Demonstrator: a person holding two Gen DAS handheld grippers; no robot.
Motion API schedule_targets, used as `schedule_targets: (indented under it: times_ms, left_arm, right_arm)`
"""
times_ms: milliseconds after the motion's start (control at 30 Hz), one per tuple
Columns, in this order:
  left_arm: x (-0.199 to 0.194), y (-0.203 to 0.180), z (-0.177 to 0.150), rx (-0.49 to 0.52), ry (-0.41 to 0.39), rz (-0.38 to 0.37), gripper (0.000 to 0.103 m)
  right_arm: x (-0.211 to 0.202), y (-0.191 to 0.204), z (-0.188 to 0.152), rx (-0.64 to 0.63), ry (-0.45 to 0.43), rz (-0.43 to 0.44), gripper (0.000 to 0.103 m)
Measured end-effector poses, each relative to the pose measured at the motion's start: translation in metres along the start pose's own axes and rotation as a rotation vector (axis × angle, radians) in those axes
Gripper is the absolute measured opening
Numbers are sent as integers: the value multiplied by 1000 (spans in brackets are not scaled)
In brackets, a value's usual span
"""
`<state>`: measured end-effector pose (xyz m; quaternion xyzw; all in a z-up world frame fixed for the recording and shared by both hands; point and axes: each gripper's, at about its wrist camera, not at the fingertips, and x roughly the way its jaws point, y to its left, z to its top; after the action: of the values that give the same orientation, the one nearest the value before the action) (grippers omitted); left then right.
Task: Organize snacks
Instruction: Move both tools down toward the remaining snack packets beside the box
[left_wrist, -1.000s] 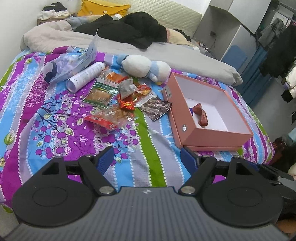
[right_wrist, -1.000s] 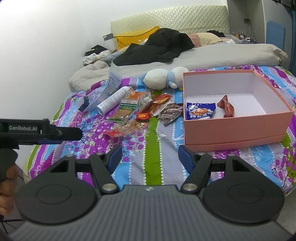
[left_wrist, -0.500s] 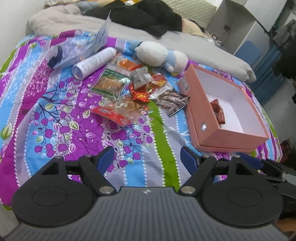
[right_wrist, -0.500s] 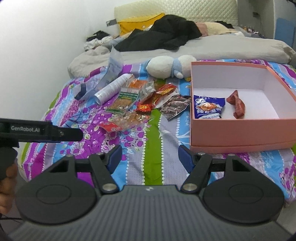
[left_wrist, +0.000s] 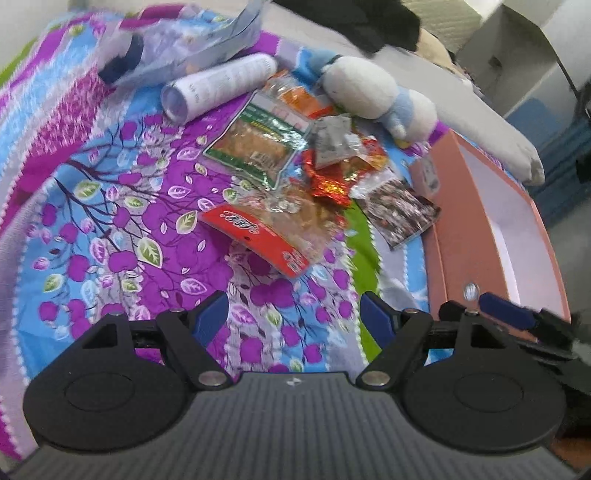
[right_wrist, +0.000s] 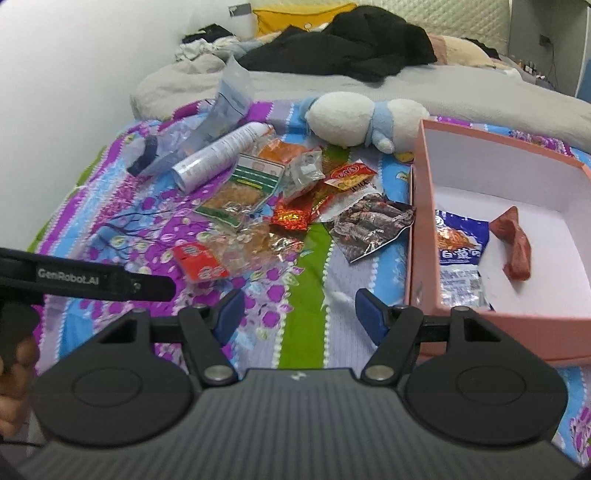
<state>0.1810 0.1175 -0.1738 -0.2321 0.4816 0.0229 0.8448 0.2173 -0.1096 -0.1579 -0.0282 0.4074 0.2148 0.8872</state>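
Both jaws stand apart, empty. Ahead of the left gripper (left_wrist: 293, 319), the red packet (left_wrist: 258, 236) looks light, crinkly, probably slippery; pinch its flat edge.

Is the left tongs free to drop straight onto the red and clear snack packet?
Probably yes: the left tongs stand open and empty, and the red and clear snack packet lies uncovered ahead of them.
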Motion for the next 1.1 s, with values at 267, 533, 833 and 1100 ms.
schedule_targets:
  times_ms: [267, 533, 833, 1100]
  left_arm:
    - [49, 32, 21, -117, 41, -67, 78]
    - [77, 41, 33, -115, 80, -120, 60]
    - [96, 43, 28, -156, 72, -130, 53]
    - [97, 46, 22, -240, 22, -117, 30]
  right_arm:
    - [67, 1, 6, 82, 51, -37, 67]
    - [113, -15, 5, 216, 33, -137, 62]
    - [146, -37, 4, 322, -3, -239, 50]
    - [152, -44, 9, 378, -65, -224, 41]
